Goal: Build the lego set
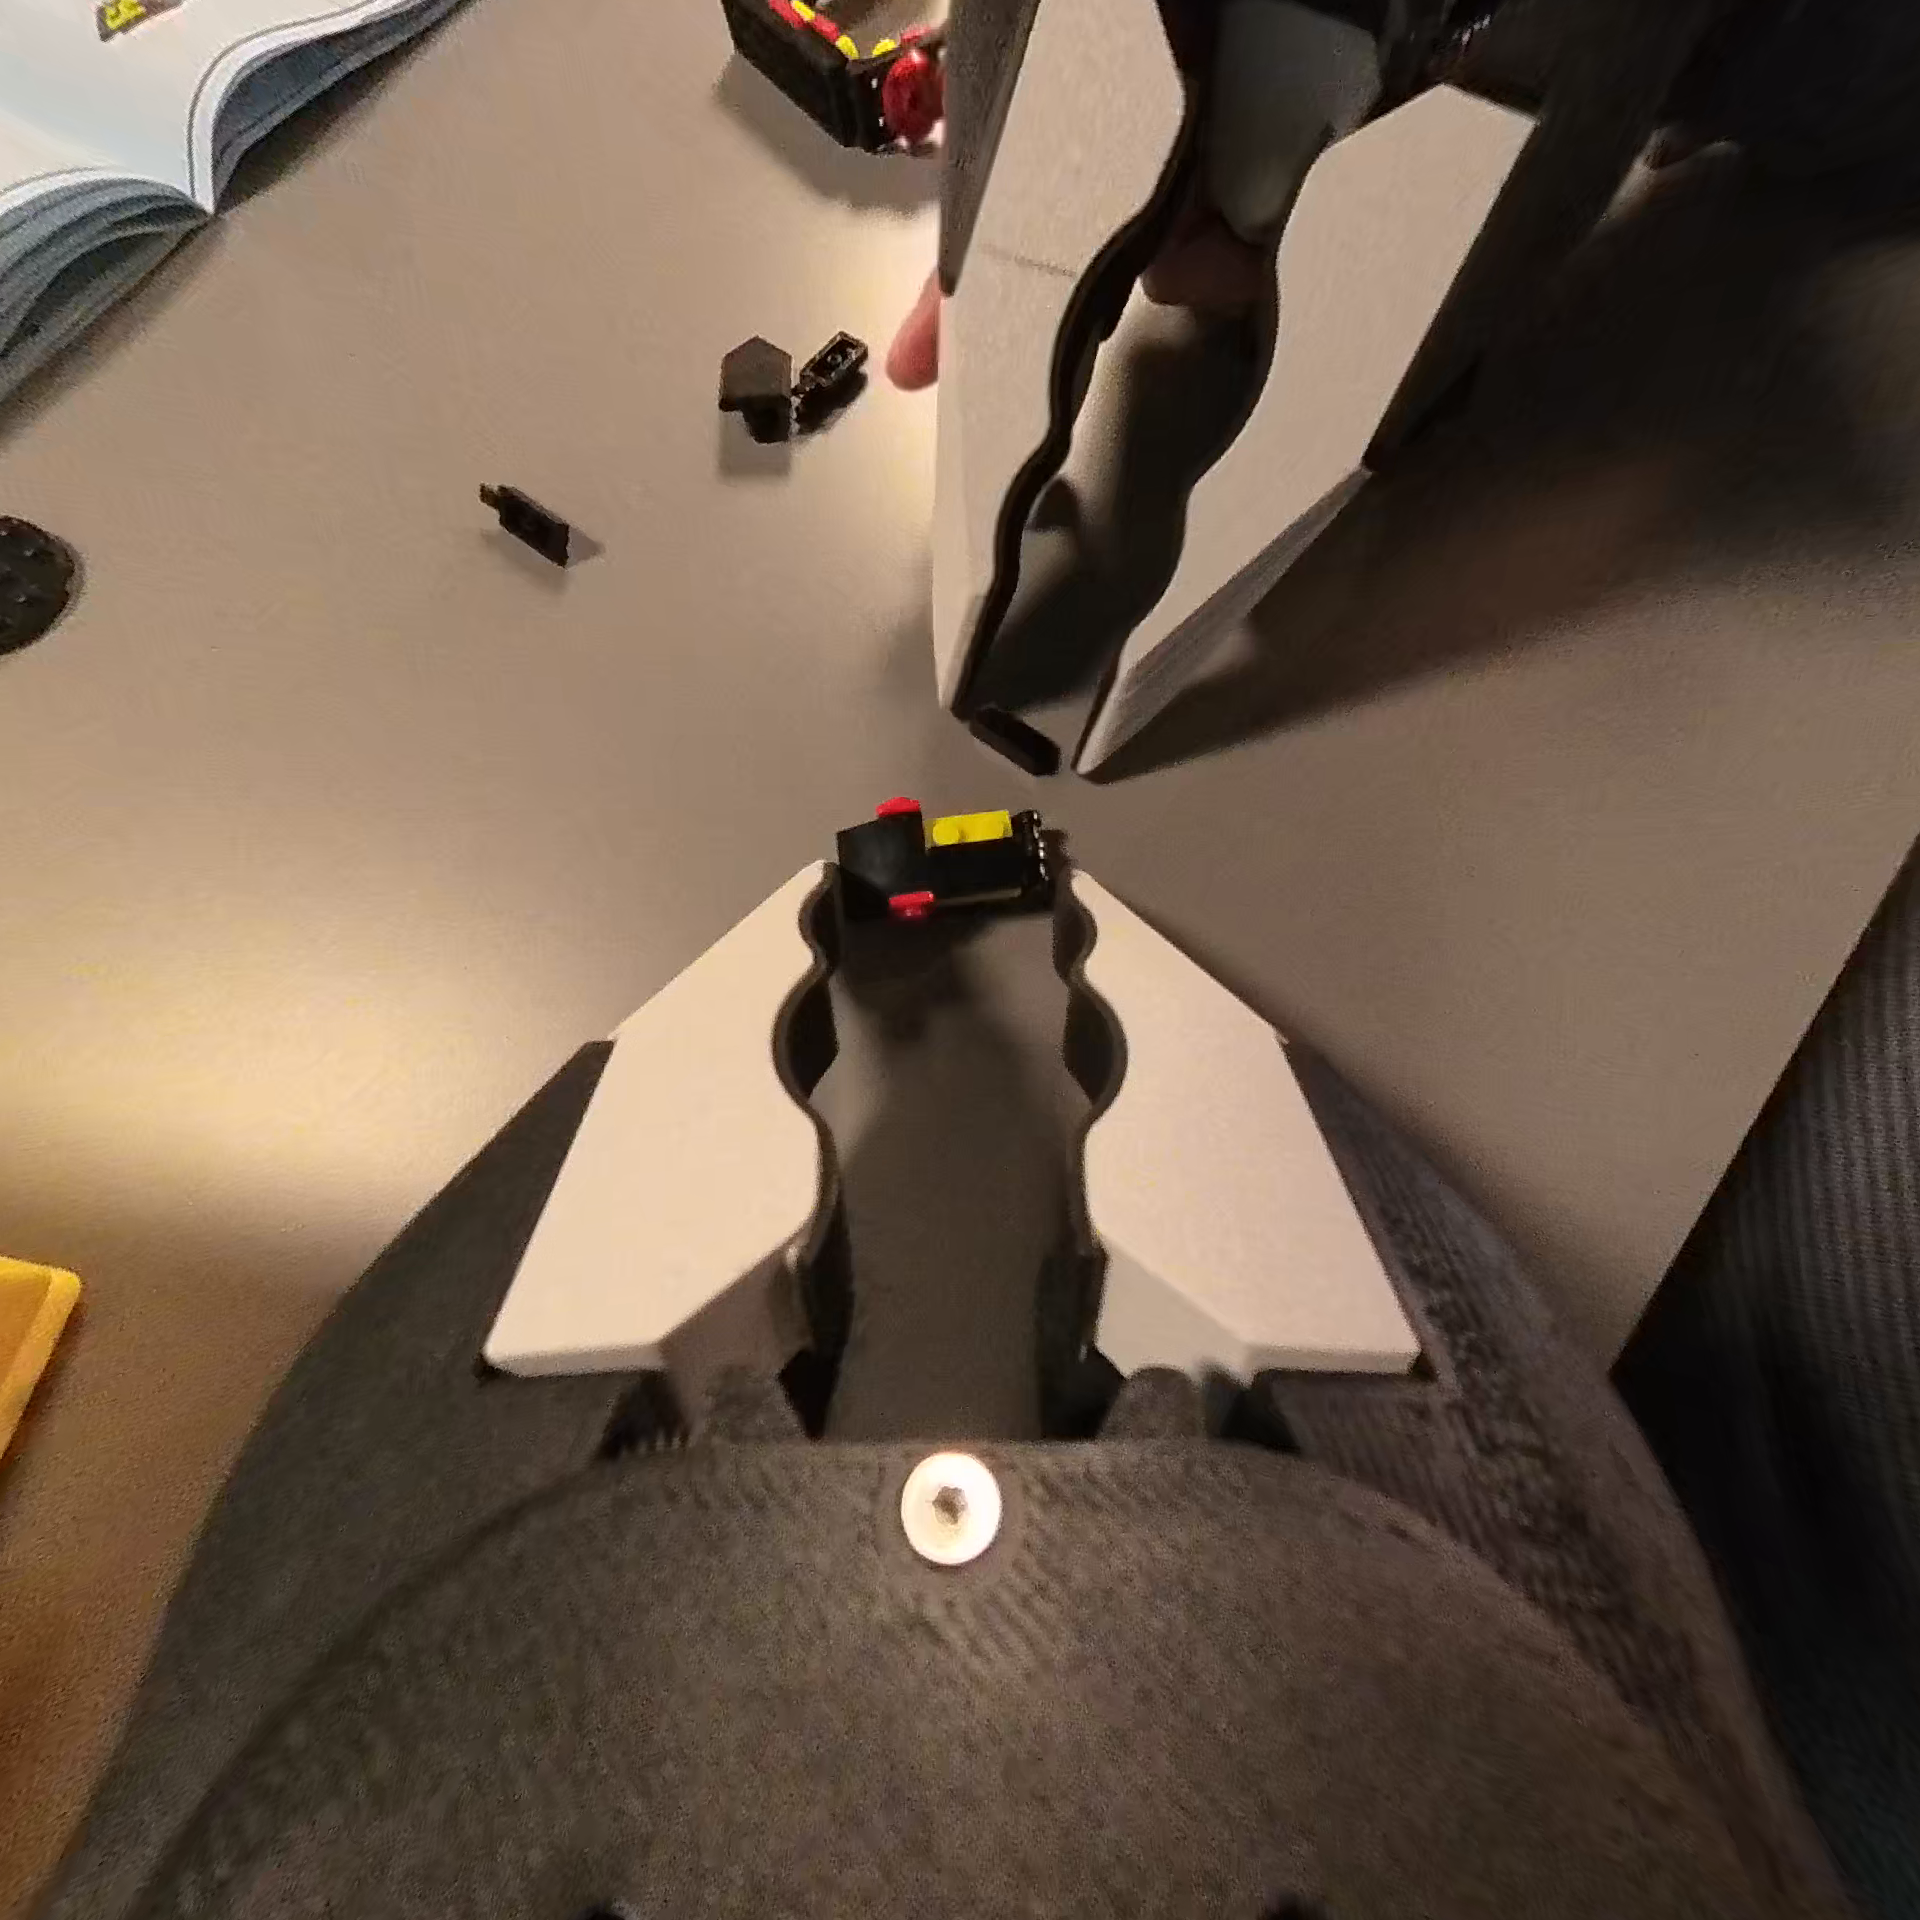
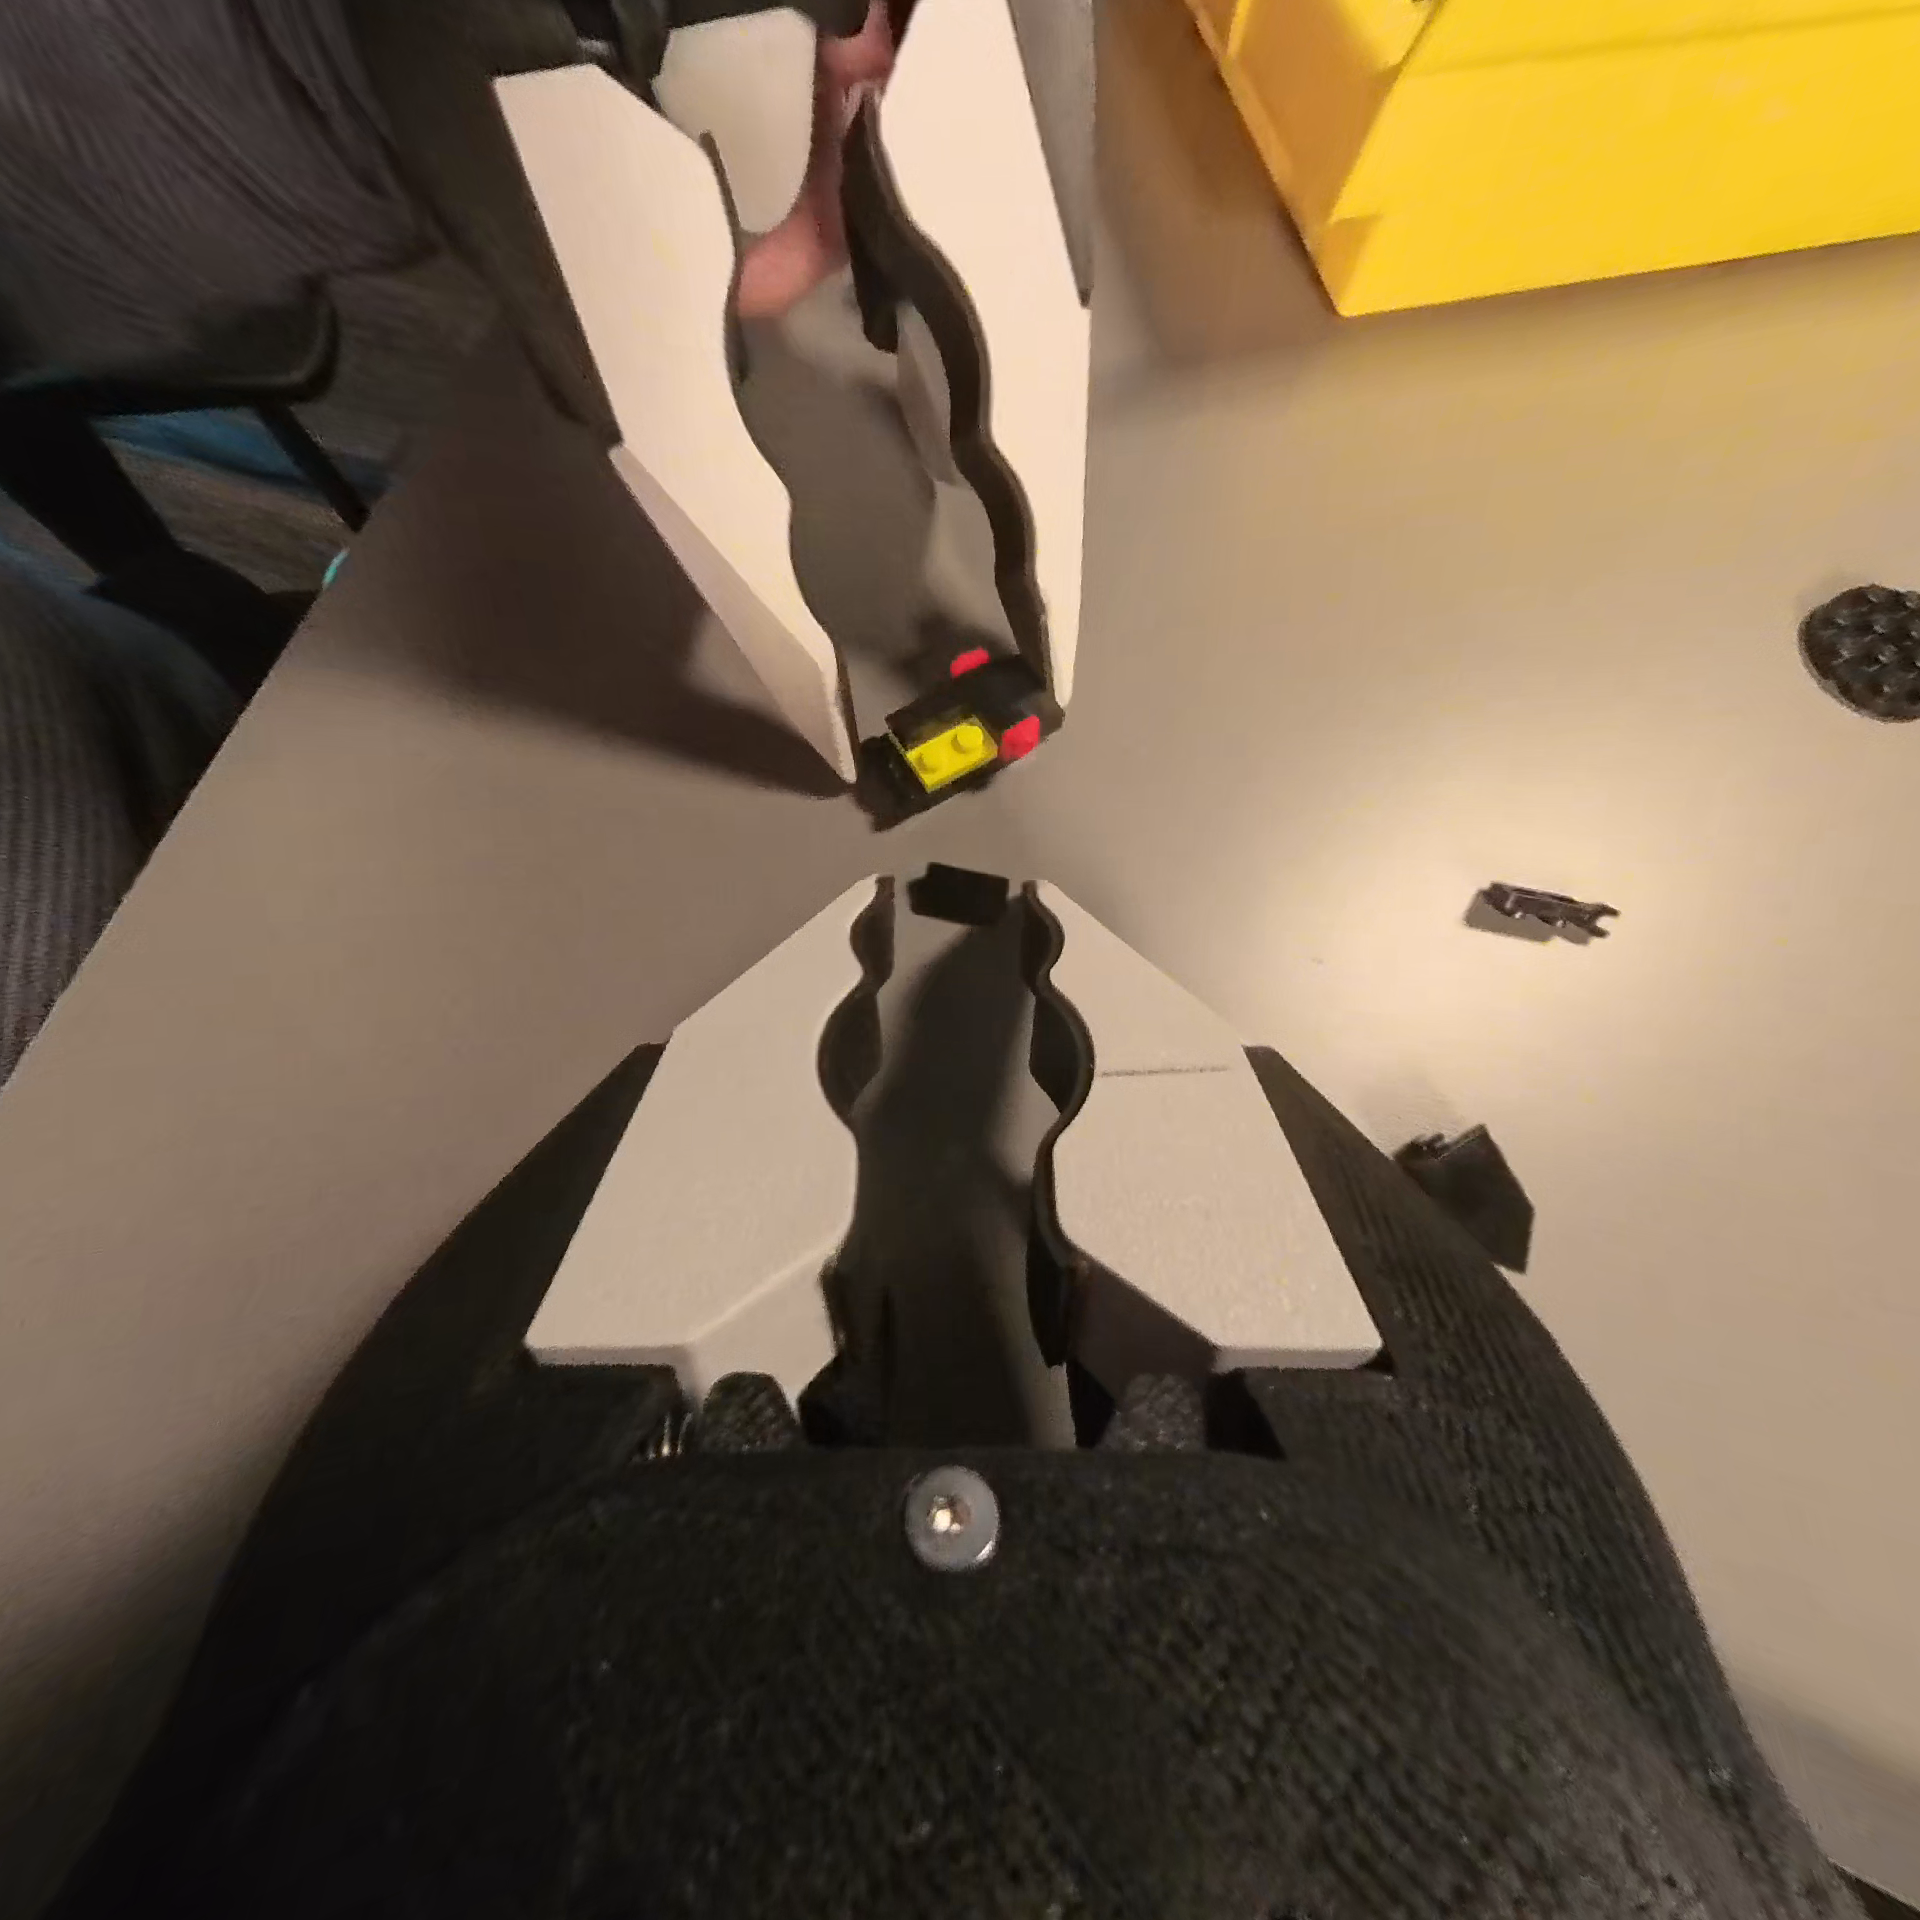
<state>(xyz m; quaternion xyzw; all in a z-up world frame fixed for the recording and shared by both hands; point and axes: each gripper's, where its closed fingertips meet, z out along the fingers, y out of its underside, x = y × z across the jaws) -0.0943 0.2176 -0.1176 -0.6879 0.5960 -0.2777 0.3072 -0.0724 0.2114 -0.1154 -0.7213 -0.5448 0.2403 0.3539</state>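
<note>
My left gripper (image 1: pixel 945 883) is shut on a small black assembly (image 1: pixel 951 857) with a yellow plate and red studs, held over the grey table (image 1: pixel 416 831). My right gripper (image 2: pixel 956 894) is shut on a small black piece (image 2: pixel 956 891) at its tips. The two grippers face each other tip to tip with a small gap between assembly and piece. In the left wrist view the right gripper (image 1: pixel 1023 743) comes in from the upper right with the black piece (image 1: pixel 1018 740). In the right wrist view the left gripper (image 2: pixel 951 738) comes in from above with the assembly (image 2: pixel 961 743).
Loose black pieces (image 1: pixel 790 379) and a flat black piece (image 1: pixel 528 523) lie on the table. A larger black, red and yellow build (image 1: pixel 842 62) stands at the far edge. An open booklet (image 1: pixel 156 125) lies top left. A yellow box (image 2: pixel 1610 135) and a round black part (image 2: pixel 1865 649) are also here. Left and right tips are no more than a few centimetres apart.
</note>
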